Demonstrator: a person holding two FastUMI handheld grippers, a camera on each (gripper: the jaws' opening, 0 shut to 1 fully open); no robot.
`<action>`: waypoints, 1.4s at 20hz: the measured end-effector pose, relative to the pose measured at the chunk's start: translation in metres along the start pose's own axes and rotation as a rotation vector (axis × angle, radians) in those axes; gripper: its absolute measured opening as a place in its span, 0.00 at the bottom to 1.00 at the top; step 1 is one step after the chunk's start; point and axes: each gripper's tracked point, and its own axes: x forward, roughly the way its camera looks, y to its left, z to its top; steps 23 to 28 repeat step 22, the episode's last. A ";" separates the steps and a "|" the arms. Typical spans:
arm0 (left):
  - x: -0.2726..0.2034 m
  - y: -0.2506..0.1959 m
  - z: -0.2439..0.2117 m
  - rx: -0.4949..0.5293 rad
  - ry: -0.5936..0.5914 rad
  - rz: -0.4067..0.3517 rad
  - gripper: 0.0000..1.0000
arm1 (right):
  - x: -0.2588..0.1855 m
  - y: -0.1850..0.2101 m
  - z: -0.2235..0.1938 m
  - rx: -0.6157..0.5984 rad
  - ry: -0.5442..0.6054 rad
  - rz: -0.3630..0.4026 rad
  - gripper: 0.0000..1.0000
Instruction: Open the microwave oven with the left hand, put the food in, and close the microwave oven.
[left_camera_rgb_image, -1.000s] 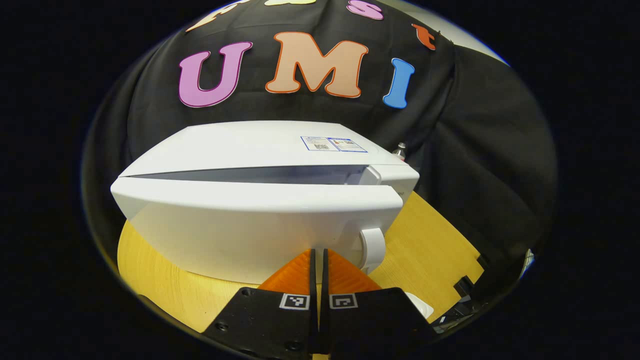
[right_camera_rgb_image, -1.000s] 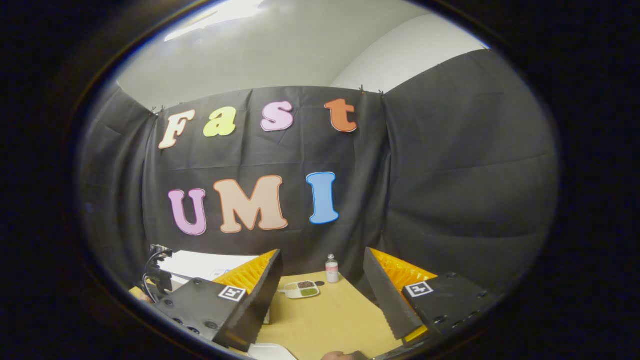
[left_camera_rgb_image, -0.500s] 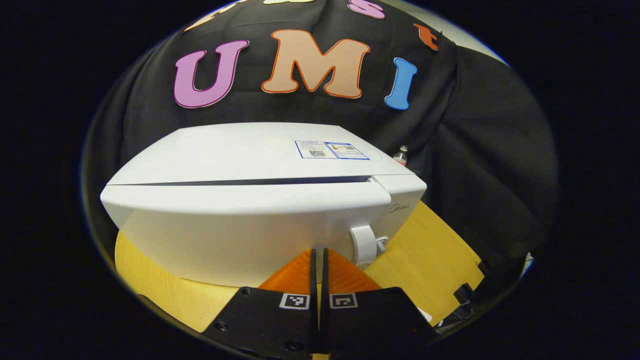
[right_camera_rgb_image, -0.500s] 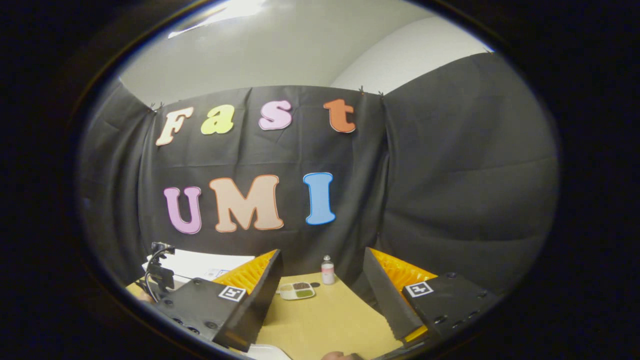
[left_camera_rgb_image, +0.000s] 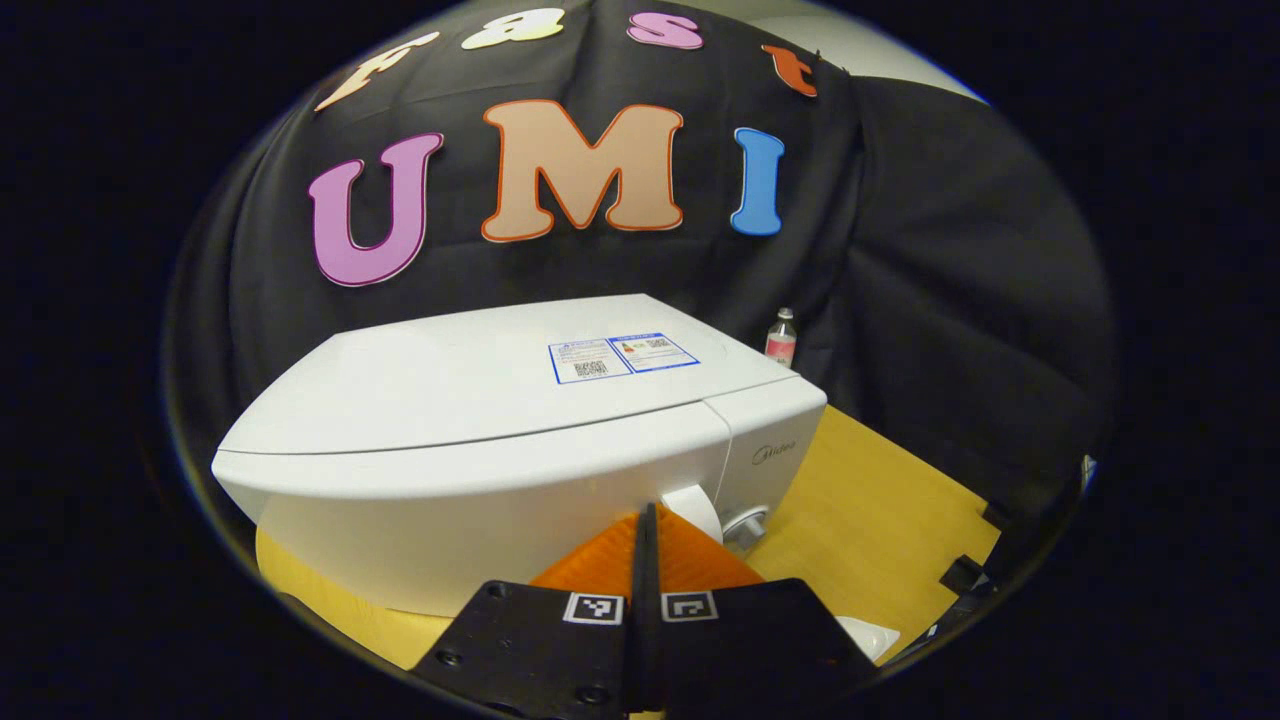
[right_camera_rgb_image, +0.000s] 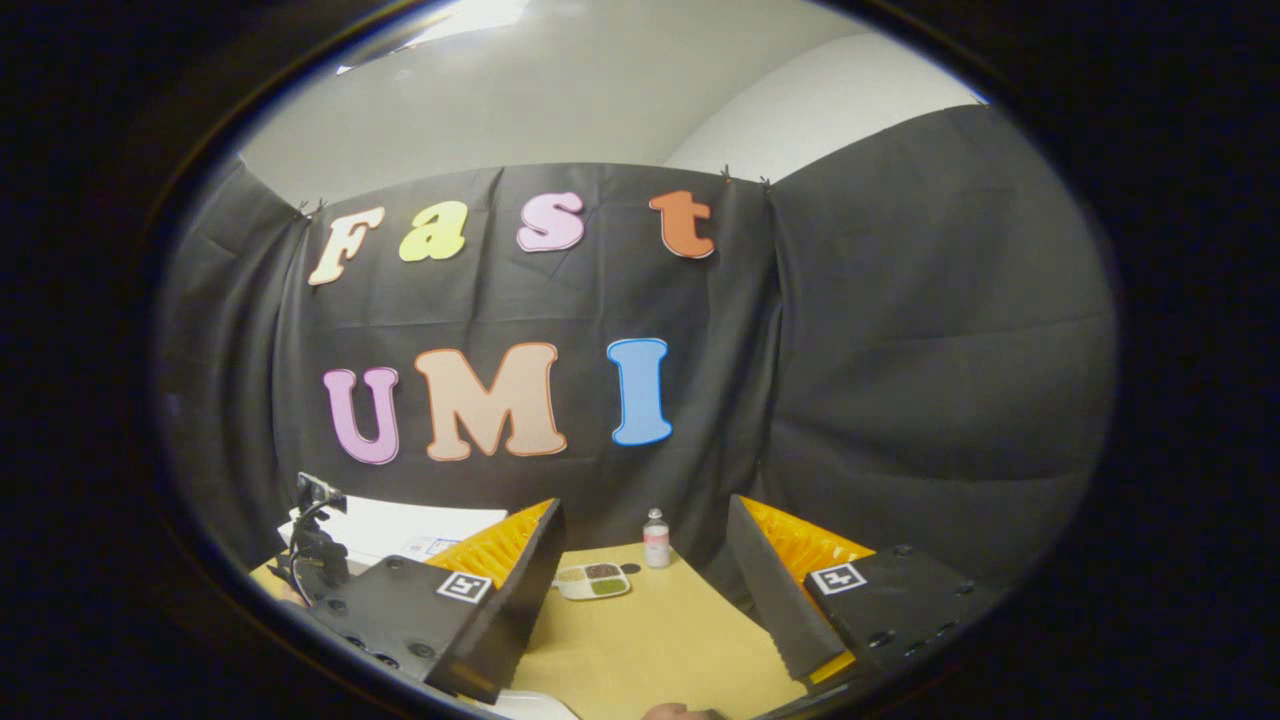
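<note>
small bottle (left_camera_rgb_image: 781, 337) behind the microwave (left_camera_rgb_image: 520, 440) — dish (right_camera_rgb_image: 594, 580) nearby.

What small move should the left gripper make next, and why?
Probably draw straight back from the microwave. Its door looks flush with the body, no gap along the top, and the left gripper, fingers together and holding nothing, sits at the door front, so the closing push seems complete.

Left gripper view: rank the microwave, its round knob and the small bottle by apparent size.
1. Microwave, by far the largest.
2 and 3. Knob and small bottle look alike; the bottle stands farther off, so no ranking.
</note>
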 end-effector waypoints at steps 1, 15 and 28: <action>0.002 0.000 0.003 -0.019 -0.009 0.001 0.00 | 0.002 0.003 0.000 0.004 0.001 0.008 0.91; -0.117 0.012 0.095 0.020 -0.225 0.061 0.34 | 0.013 0.043 -0.011 0.020 0.036 0.120 0.91; -0.181 0.022 0.145 0.058 -0.338 0.156 0.99 | 0.017 0.062 -0.010 0.030 0.040 0.161 0.91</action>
